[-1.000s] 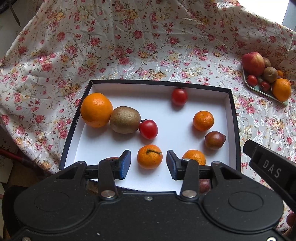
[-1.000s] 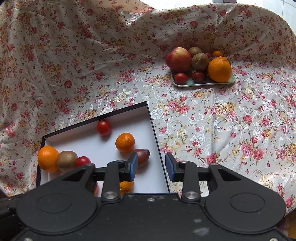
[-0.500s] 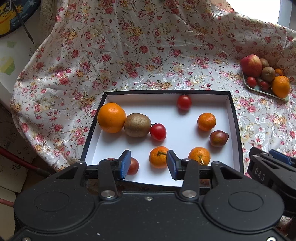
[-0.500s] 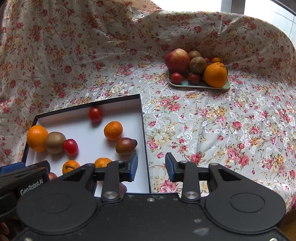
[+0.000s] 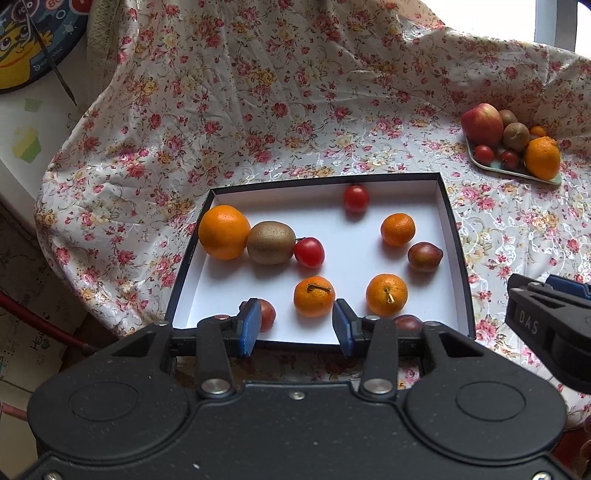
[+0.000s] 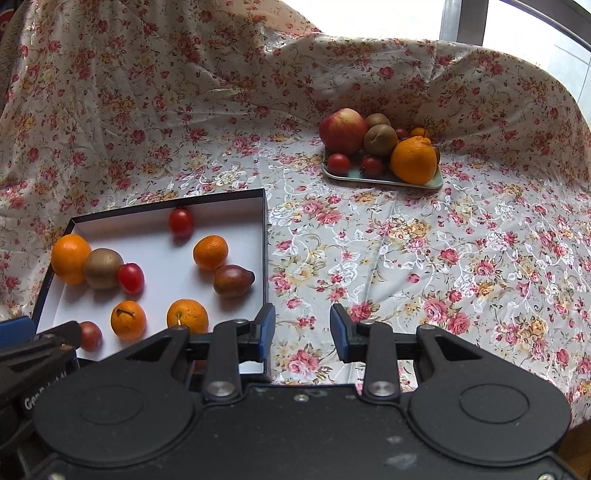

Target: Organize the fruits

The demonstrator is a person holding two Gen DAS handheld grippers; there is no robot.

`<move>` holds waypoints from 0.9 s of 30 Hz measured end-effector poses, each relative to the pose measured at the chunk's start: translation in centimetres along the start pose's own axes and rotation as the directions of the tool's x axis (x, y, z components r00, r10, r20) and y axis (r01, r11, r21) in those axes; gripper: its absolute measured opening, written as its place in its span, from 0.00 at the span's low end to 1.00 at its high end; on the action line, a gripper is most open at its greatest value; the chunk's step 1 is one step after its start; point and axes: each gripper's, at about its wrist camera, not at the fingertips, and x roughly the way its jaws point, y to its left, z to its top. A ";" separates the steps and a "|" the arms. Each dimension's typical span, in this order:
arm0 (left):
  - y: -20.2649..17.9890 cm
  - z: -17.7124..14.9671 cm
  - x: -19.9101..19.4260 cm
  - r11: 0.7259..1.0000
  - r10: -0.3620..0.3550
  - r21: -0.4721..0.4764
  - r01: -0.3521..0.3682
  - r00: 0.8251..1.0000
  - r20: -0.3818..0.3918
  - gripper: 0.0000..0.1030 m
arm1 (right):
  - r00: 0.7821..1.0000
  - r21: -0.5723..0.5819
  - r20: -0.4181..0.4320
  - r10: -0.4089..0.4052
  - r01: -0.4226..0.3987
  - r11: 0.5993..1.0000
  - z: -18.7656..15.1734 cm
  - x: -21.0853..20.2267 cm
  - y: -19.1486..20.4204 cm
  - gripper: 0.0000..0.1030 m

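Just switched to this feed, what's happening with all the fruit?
A person holds two hand-held grippers over a floral tablecloth. Both the left hand-held gripper and the right hand-held gripper are open and empty. Oranges, tomatoes and a kiwi lie loose in the shallow black-rimmed white box; more fruit is piled on the pale green tray. Nothing is being gripped.

A big flowery cloth (image 6: 406,240) covers the whole table & goes up over sth at the back, w/ lots of folds. Bright daylight comes in from a window (image 6: 524,26) at the top right, w/ a grey frame. On the left there's a round dartboard (image 5: 33,40) w/ a yellow cartoon cat on a pale wall. A red cable (image 5: 40,321) runs low down.
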 end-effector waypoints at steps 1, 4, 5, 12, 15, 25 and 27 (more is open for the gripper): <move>-0.1 -0.1 0.1 1.000 -0.004 0.000 0.004 1.000 0.002 0.50 | 1.000 -0.004 0.003 0.003 -0.003 1.000 -0.1 -0.1 0.0 0.35; -0.4 0.0 0.2 1.000 -0.013 0.009 0.013 1.000 0.001 0.50 | 1.000 -0.005 0.000 0.009 -0.009 1.000 -0.3 -0.4 -0.2 0.35; -0.4 0.0 0.1 1.000 -0.011 0.010 0.011 1.000 0.007 0.50 | 1.000 0.000 -0.002 0.012 -0.012 1.000 -0.3 -0.4 -0.3 0.35; -0.2 -0.1 -0.1 1.000 -0.009 -0.010 0.009 1.000 0.020 0.50 | 1.000 0.023 -0.002 0.019 -0.019 1.000 -0.1 -0.5 -0.4 0.35; 0.0 -0.1 0.2 0.999 -0.020 -0.031 0.020 1.000 -0.001 0.50 | 1.000 0.024 -0.002 0.021 -0.021 1.000 -0.1 -0.5 -0.4 0.35; -0.3 -0.2 0.5 0.999 -0.024 -0.027 0.023 0.999 -0.021 0.50 | 1.000 0.027 -0.004 0.030 -0.030 0.999 -0.1 -0.8 -0.2 0.35; -0.1 -0.1 0.5 0.999 -0.030 -0.032 0.029 0.999 -0.025 0.50 | 1.000 0.027 -0.004 0.030 -0.030 0.999 -0.1 -0.7 -0.2 0.35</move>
